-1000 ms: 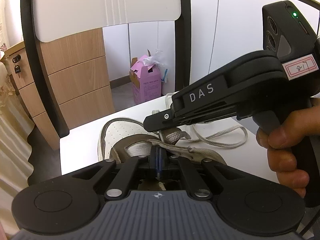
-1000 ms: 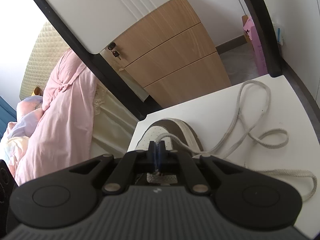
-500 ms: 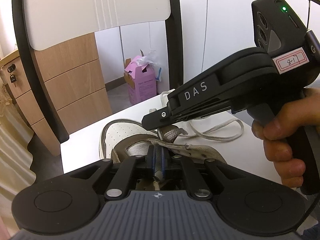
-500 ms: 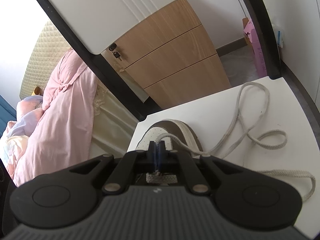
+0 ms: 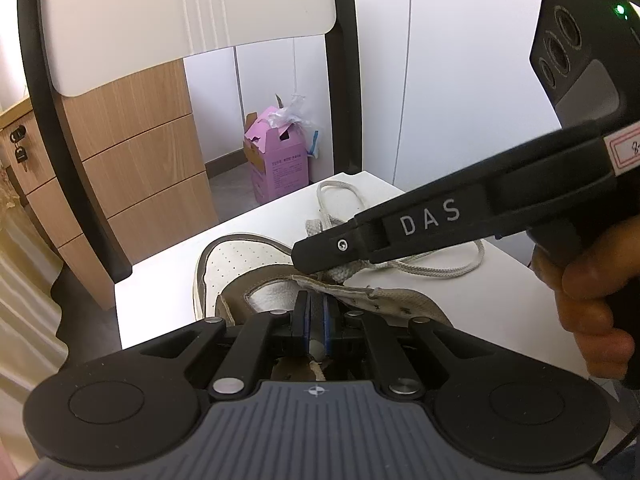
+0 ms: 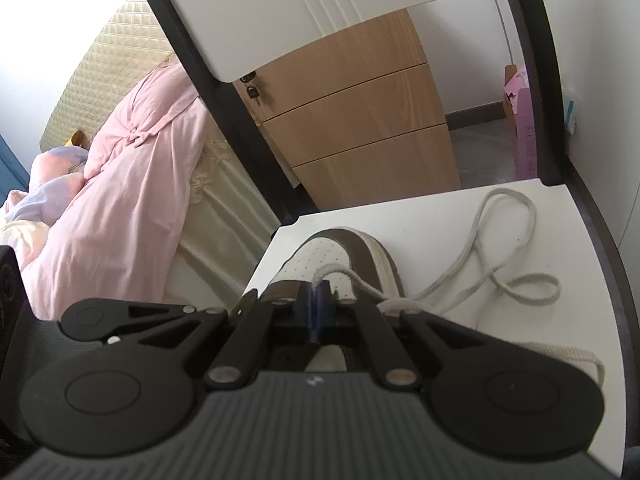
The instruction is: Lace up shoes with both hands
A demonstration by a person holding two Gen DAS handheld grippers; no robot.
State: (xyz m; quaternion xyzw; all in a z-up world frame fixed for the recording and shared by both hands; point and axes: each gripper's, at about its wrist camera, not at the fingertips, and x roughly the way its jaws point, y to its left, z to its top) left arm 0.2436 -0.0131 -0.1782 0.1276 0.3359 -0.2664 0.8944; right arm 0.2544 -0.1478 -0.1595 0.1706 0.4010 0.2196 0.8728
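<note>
A white and brown sneaker [image 5: 240, 268] lies on a white chair seat [image 5: 160, 284], toe pointing away; it also shows in the right wrist view [image 6: 344, 252]. A beige shoelace [image 5: 420, 268] loops loosely across the seat [image 6: 500, 276]. My left gripper [image 5: 316, 316] is shut on the shoe's eyelet flap [image 5: 384, 300]. My right gripper [image 6: 318, 300] is shut on the shoelace near its end. In the left wrist view its fingers [image 5: 316, 256] reach in from the right, with the lace pinched just above the flap.
The chair's black frame and white backrest [image 5: 180, 12] rise behind the seat. A wooden drawer unit [image 5: 140, 184] and a pink box [image 5: 278, 160] stand on the floor beyond. A bed with pink bedding [image 6: 120, 184] lies left of the chair.
The right gripper has pulled up and to the right with the lace. The left gripper stayed shut on the flap and shifted slightly.
</note>
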